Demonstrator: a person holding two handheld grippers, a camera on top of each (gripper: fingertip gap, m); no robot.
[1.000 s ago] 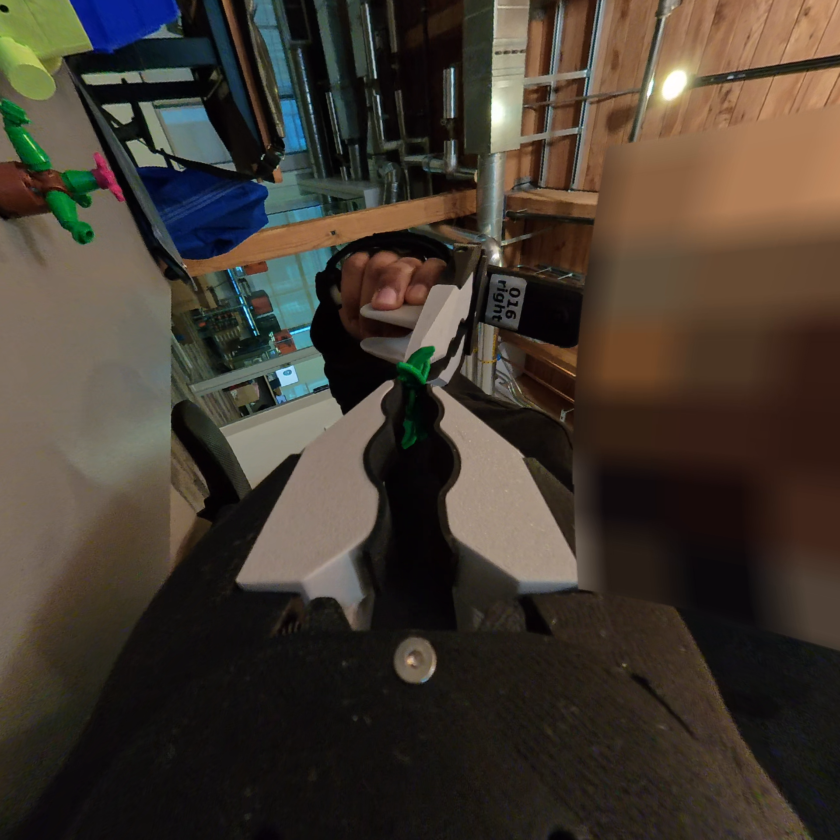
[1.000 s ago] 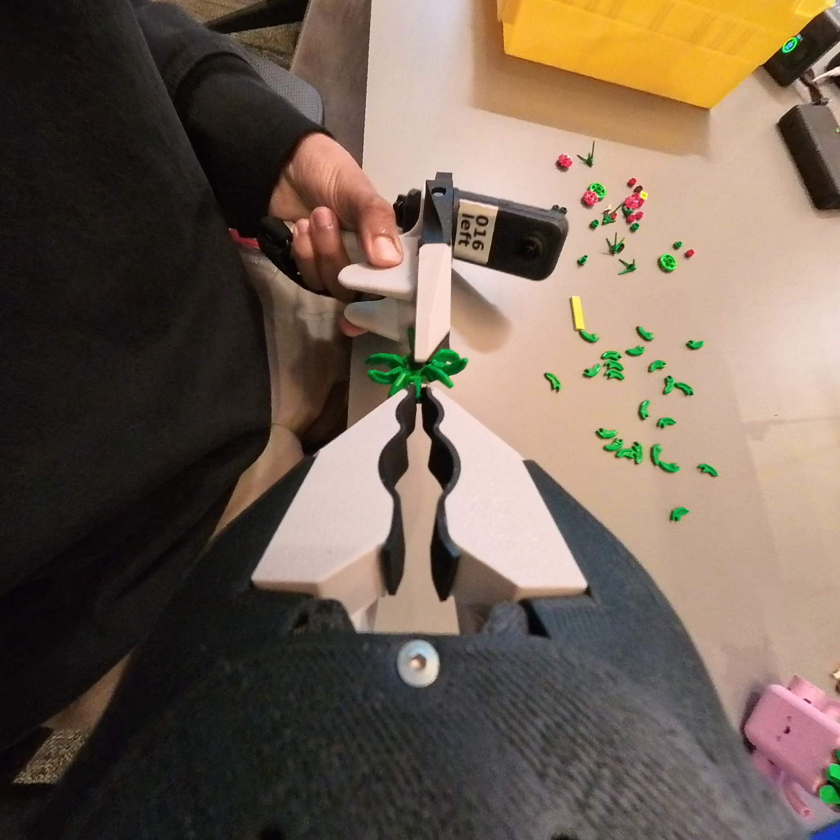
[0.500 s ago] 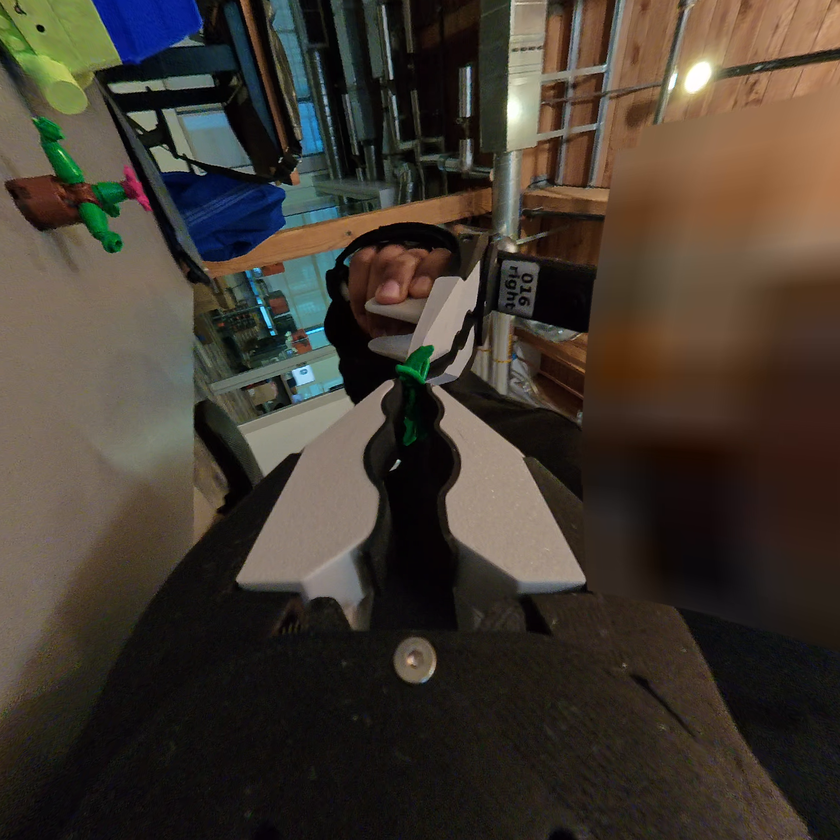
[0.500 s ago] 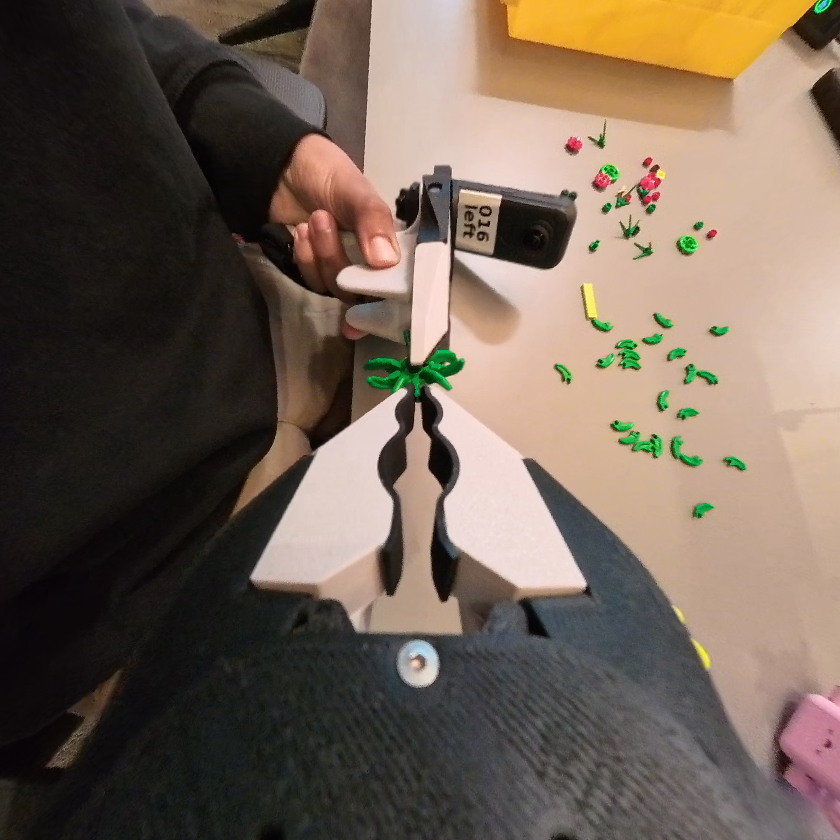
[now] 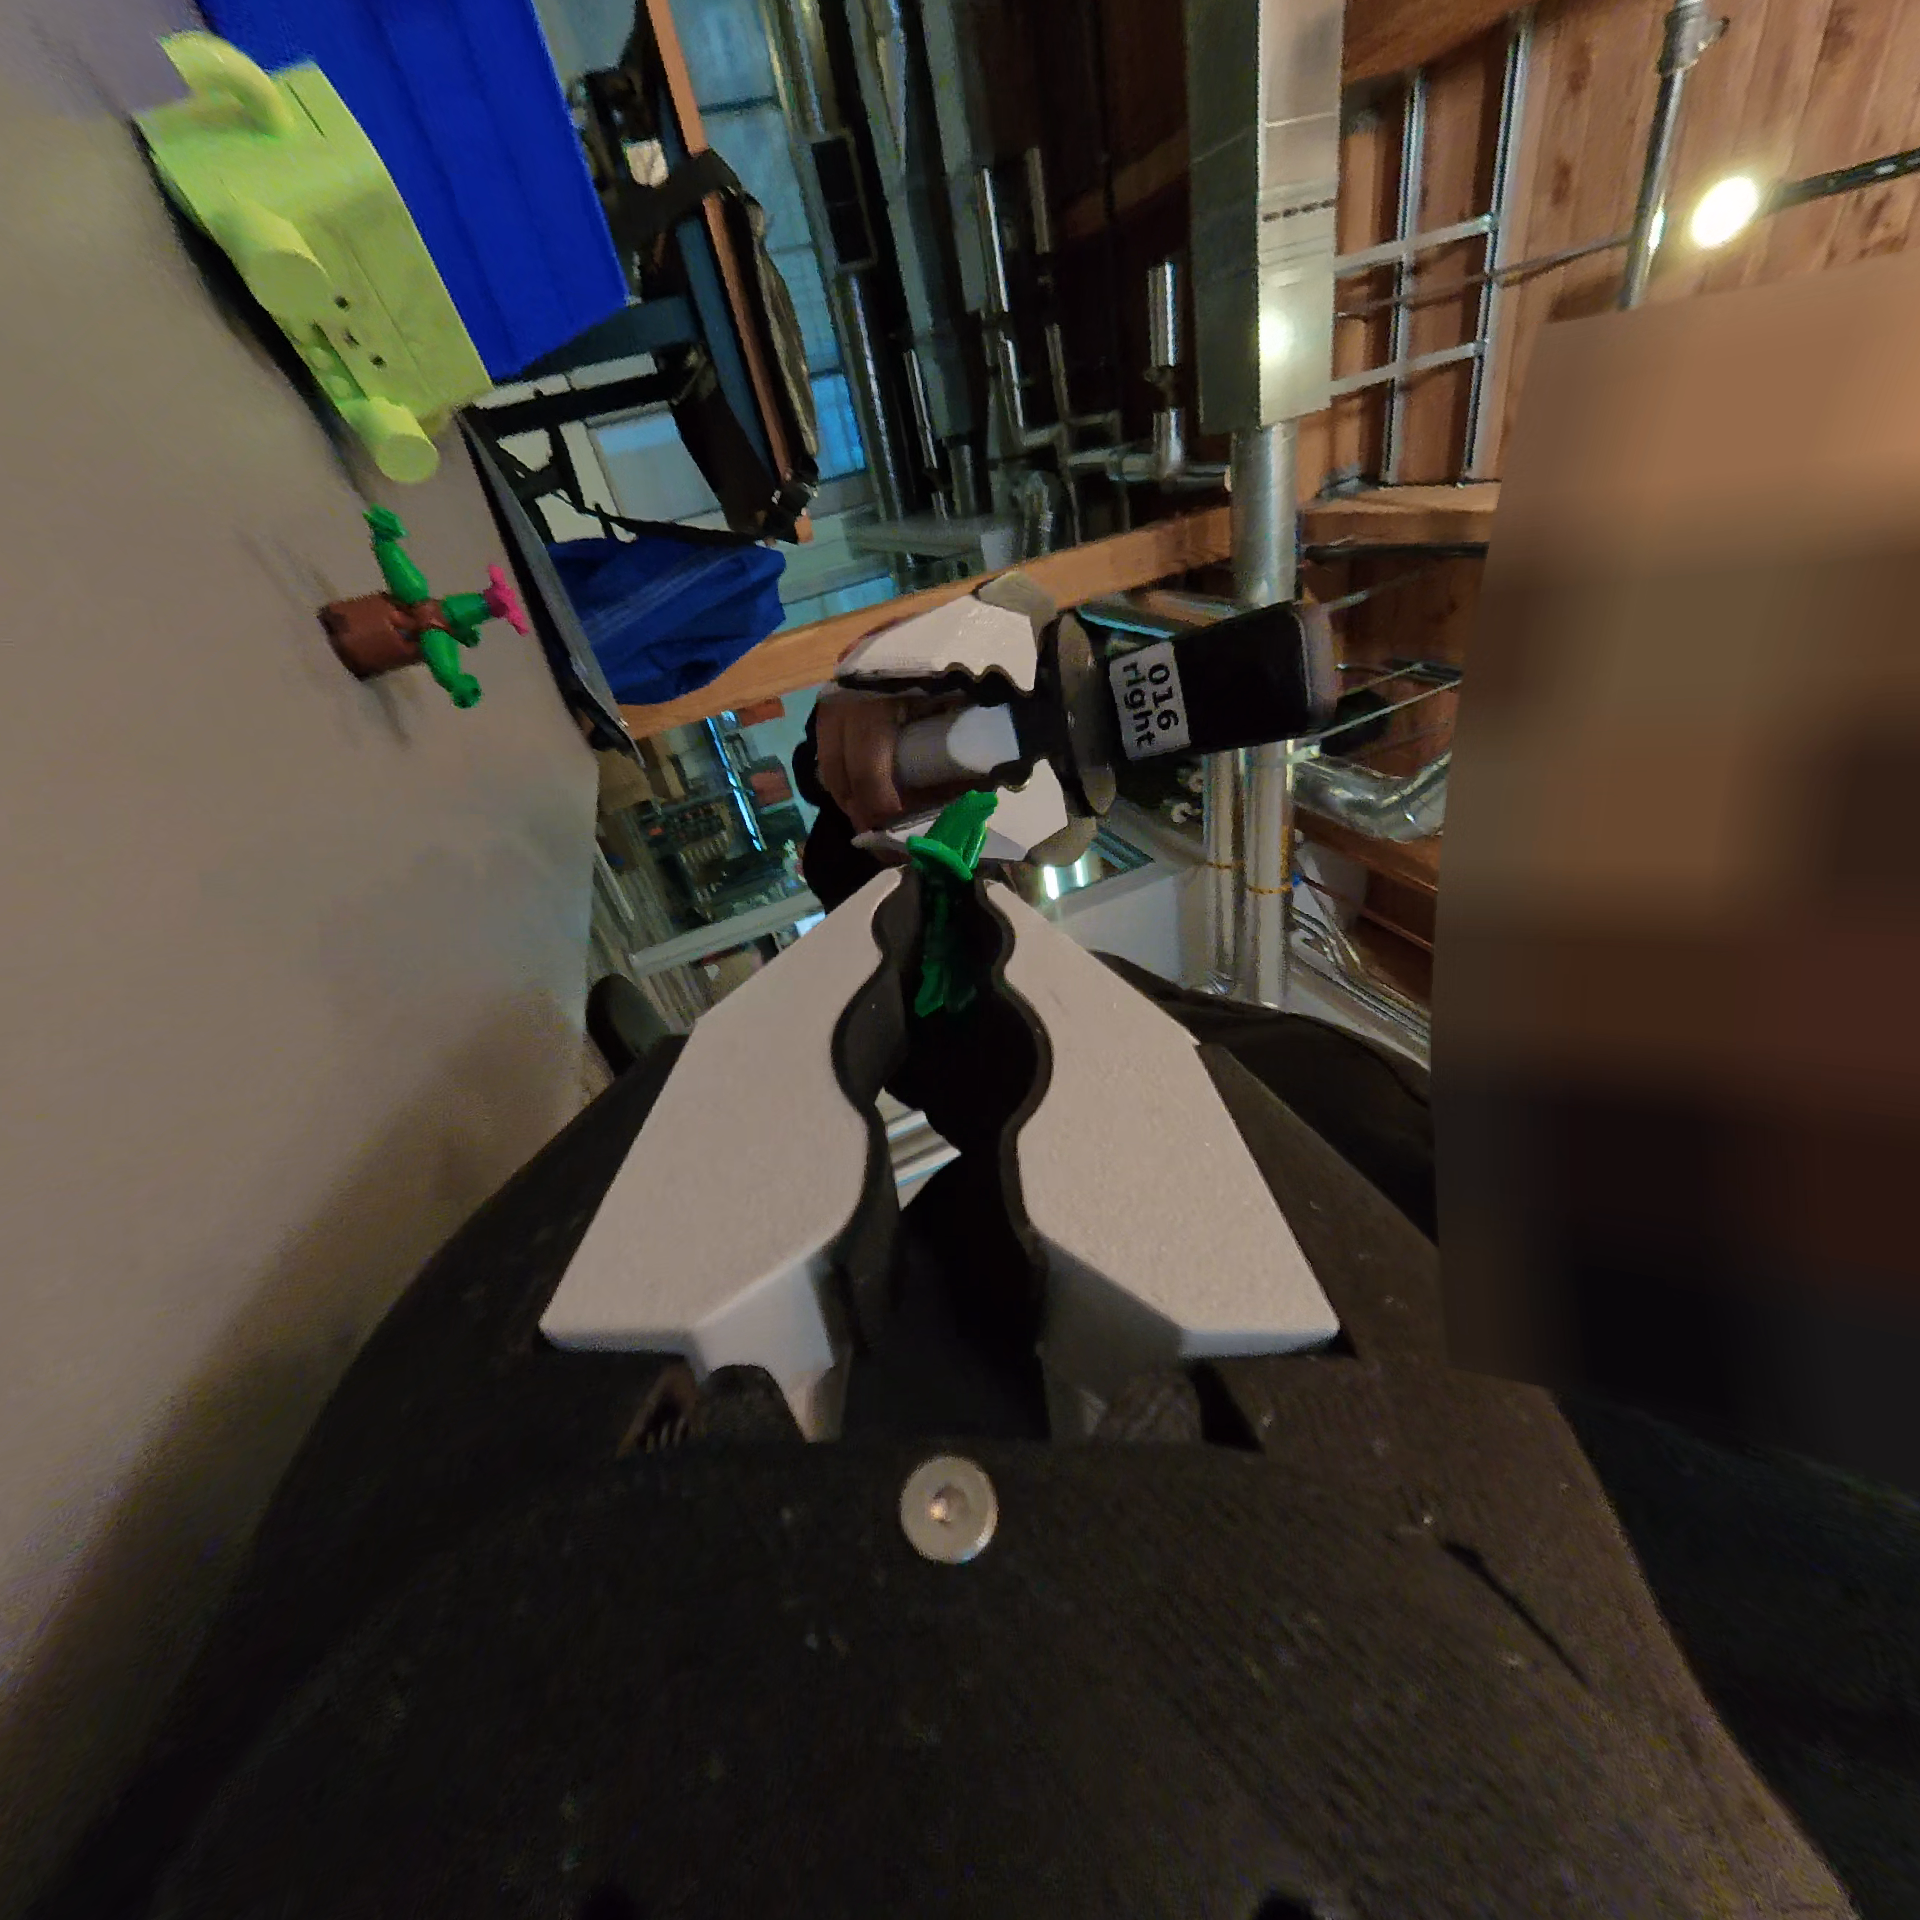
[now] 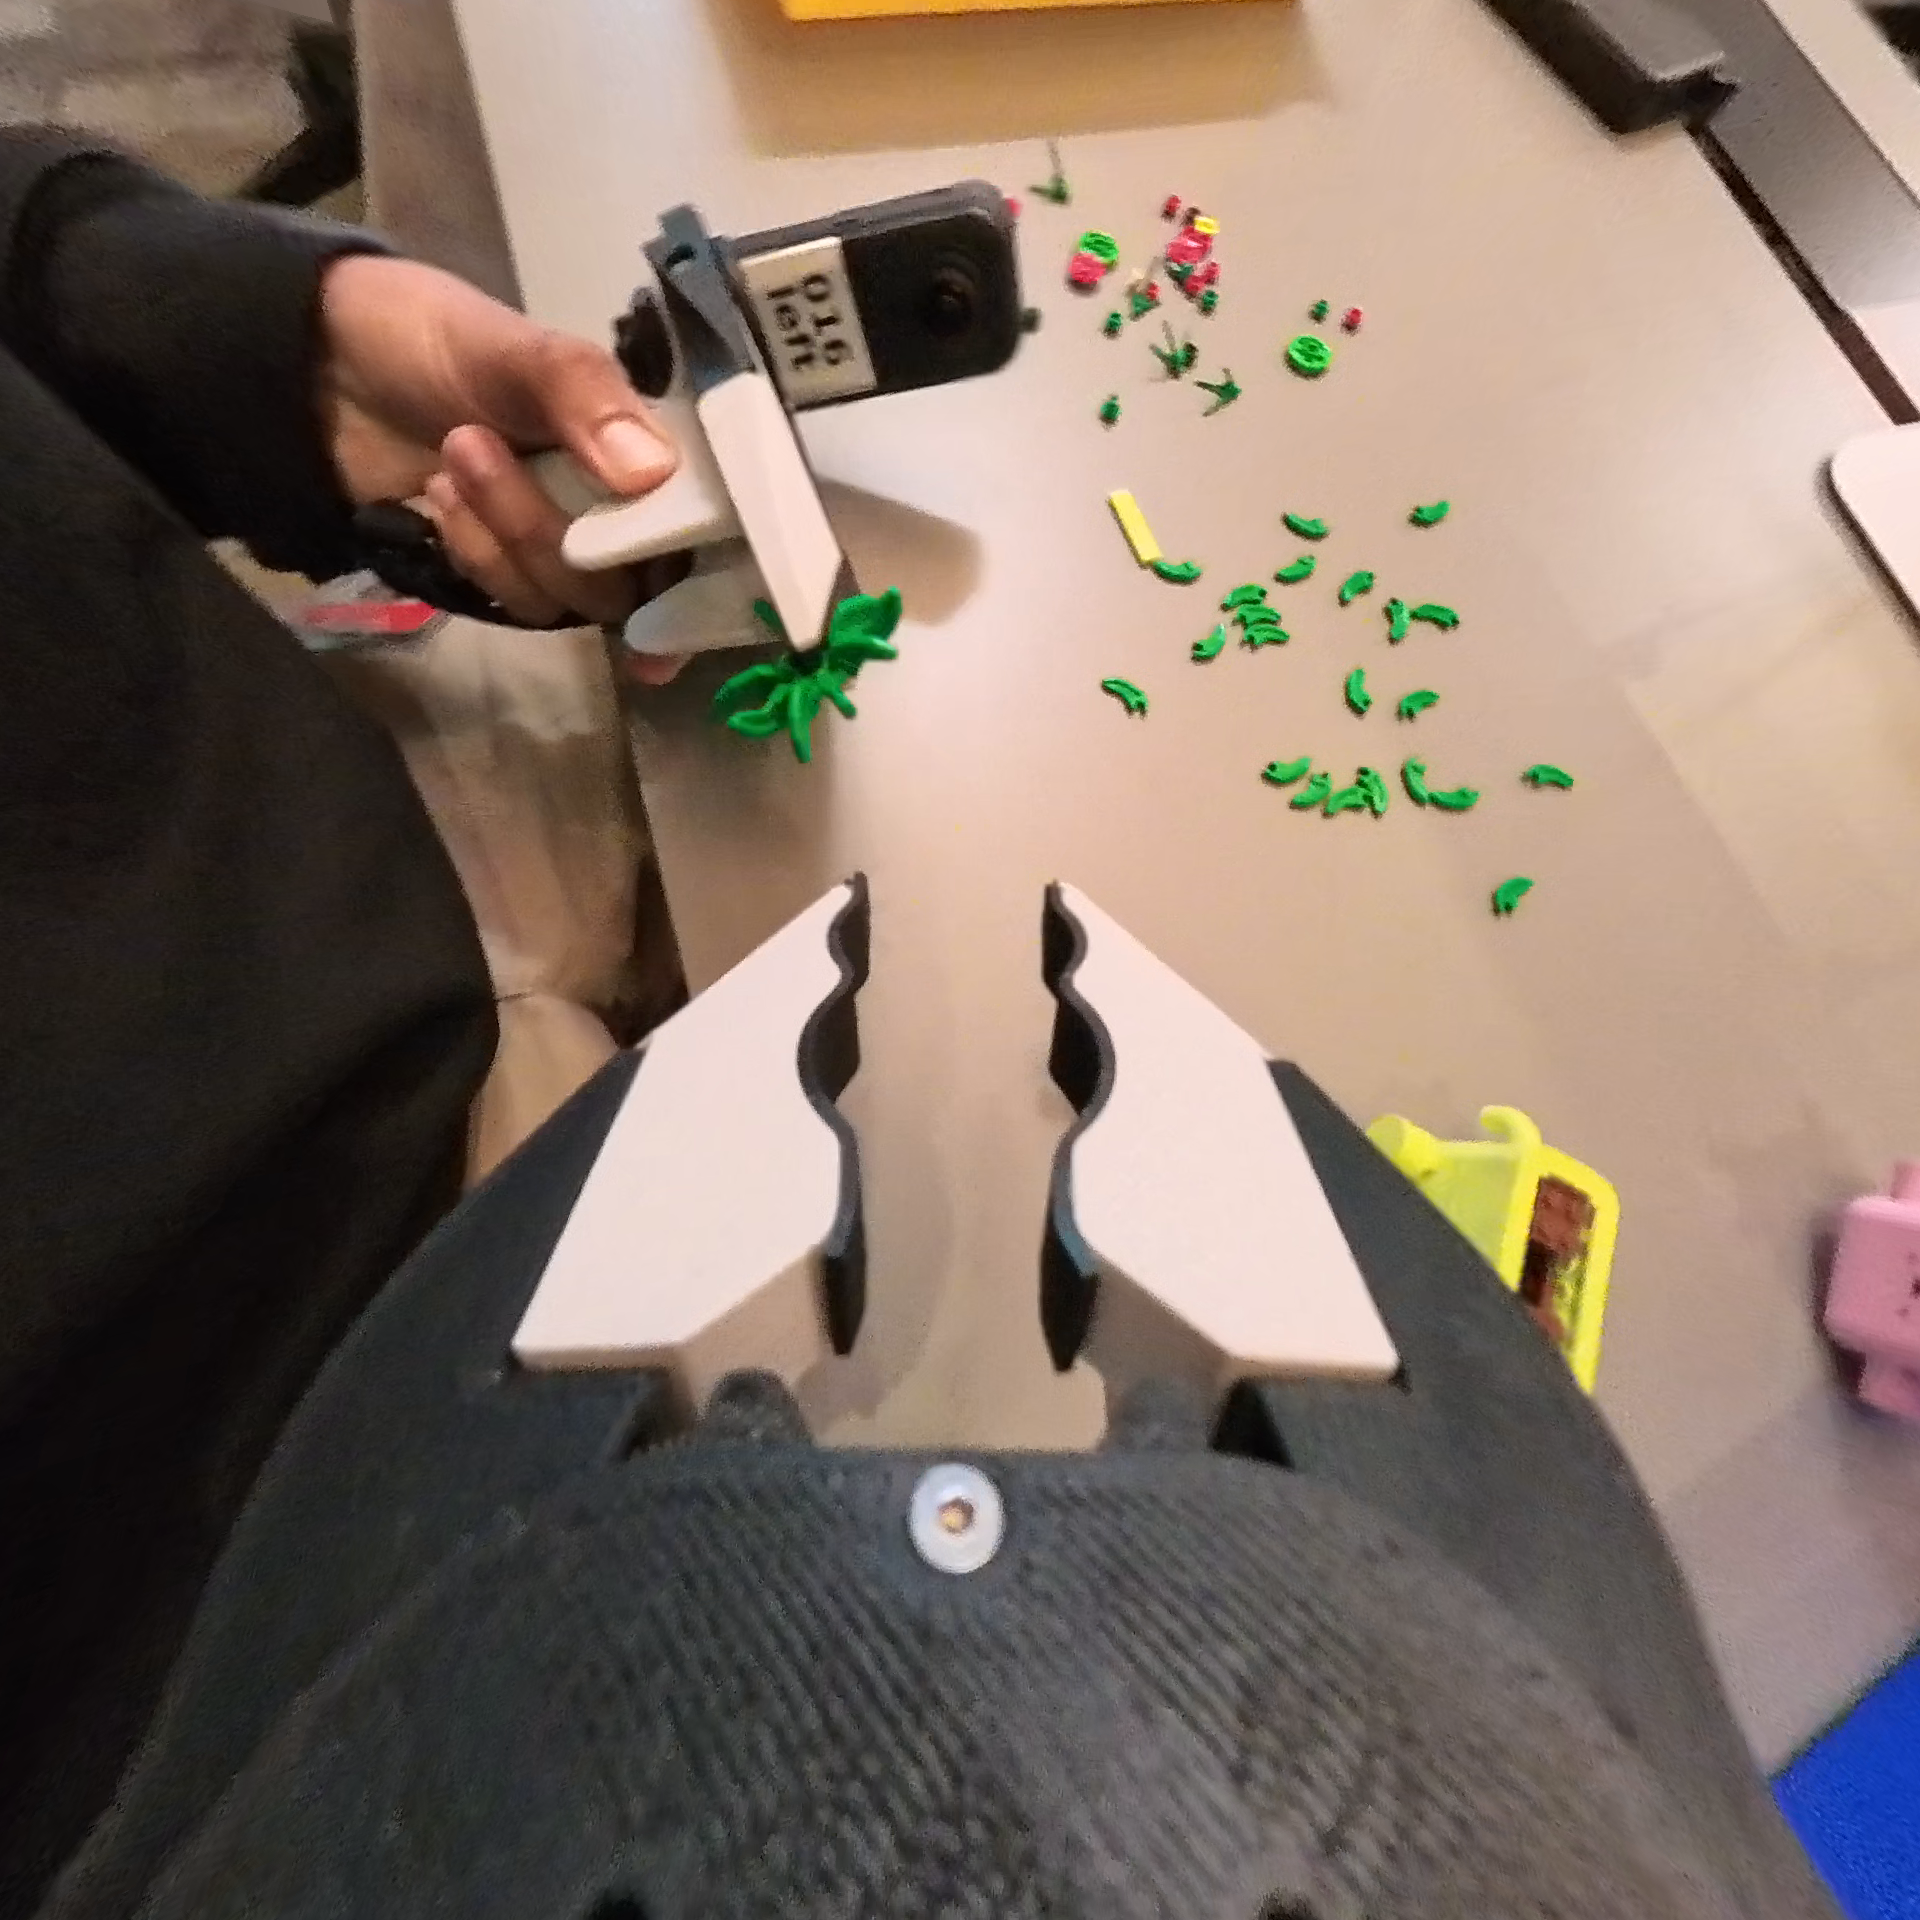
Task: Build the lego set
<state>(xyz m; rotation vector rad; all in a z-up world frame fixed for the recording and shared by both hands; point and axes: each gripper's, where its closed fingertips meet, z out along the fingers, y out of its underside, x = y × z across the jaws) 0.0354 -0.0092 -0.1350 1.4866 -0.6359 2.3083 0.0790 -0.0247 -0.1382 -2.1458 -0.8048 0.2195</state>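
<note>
the left gripper [image 6: 800,634] has its two jaws pressed together on a green leafy lego piece [image 6: 805,681], and it holds that piece up in the air, above the near edge of the grey table [image 6: 1351,987]. in the left wrist view the same green leafy lego piece [image 5: 945,925] sits right at the tips of the left gripper [image 5: 940,883], with its thin stem running down between the fingers. the right gripper [image 6: 956,894] has its jaws wide apart and nothing is between them. it sits near the leafy piece but does not touch it. in the left wrist view the right gripper [image 5: 940,748] is just past the leafy piece, with a hand [image 5: 857,753] wrapped around its handle. it is a bit hard to tell there if the leaf tips brush its lower finger. on the table, well off to the right of the leafy piece, lie lots of small green curved pieces [image 6: 1340,665]. farther back from them is a little heap of red and green bits [image 6: 1184,270], and a small yellow bar [image 6: 1135,516] lies between the two groups. a bright yellow-green block [image 6: 1507,1226] sits beside the right finger of the right gripper, and a pink block [image 6: 1870,1288] sits past it at the picture's edge. in the left wrist view a small brown pot with green stems and a pink flower [image 5: 416,623] stands on the table, far from the leafy piece.
</note>
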